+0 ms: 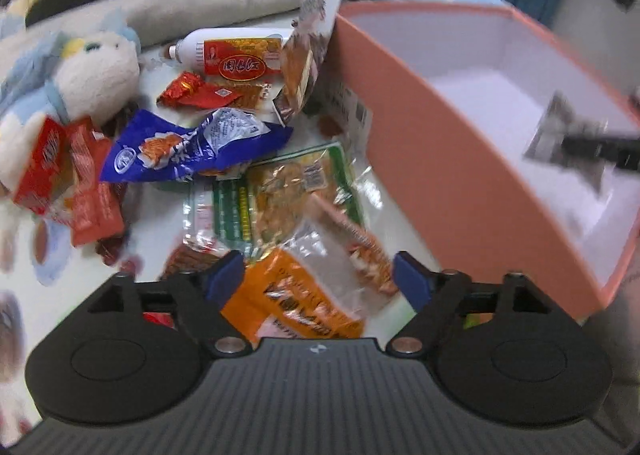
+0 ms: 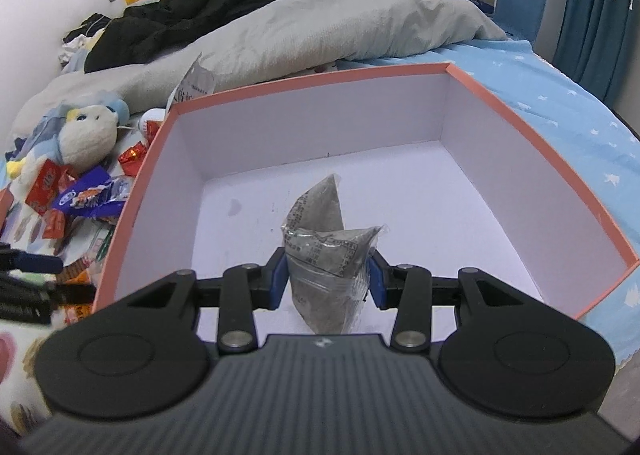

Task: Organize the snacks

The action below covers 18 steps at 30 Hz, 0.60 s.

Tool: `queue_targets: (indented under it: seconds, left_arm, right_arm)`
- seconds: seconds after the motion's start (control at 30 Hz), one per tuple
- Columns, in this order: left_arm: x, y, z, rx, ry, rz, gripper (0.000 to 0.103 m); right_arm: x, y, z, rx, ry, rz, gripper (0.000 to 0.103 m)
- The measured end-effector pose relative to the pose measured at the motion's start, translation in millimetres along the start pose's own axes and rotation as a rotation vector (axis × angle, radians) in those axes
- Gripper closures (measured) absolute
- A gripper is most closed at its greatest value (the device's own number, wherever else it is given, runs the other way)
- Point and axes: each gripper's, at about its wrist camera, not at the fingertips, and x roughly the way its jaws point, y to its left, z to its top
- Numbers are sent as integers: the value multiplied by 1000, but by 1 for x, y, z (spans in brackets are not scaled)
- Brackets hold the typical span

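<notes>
Bed [image 2: 560, 103]: right tongs [image 2: 328, 279] clamp grey packet [image 2: 328, 255] inside box [image 2: 520, 159]; left tongs [image 1: 318, 275] spread (blurred) over orange packet [image 1: 296, 295].

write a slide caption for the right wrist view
Right gripper holds a grey crinkled plastic snack packet over the white floor of a pink-rimmed cardboard box on the bed.

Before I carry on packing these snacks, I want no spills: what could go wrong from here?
The right hand-held gripper pinches a crumpled grey packet low inside the pink box; a tighter squeeze might burst it.

The open left hand-held gripper straddles an orange packet overlapped by neighbouring wrappers, so closing could catch two.

The box wall is close and could be bumped.
</notes>
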Motion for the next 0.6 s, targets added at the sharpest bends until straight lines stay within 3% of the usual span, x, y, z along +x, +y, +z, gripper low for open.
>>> queue_targets:
  seconds: [0.13,0.27,0.37,0.5,0.6]
  left_arm:
    - [4,-18,-13,189,-18,46,8]
    - [18,-29,-21,298,28,47,8]
    - [29,-32,-25,349,47,98,8]
    - [31,-27,-27,345,39,94,10]
    - [29,-21,-26,284,52,70,21]
  right_arm:
    - [1,1,-3,-1,6,7,59]
    - [2,2,-4,-2,11,15,59]
    - [0,3,-6,-4,9,18,59]
    - [-1,2,-8,-5,10,20,59]
    - [0,2,-8,-8,18,17,59]
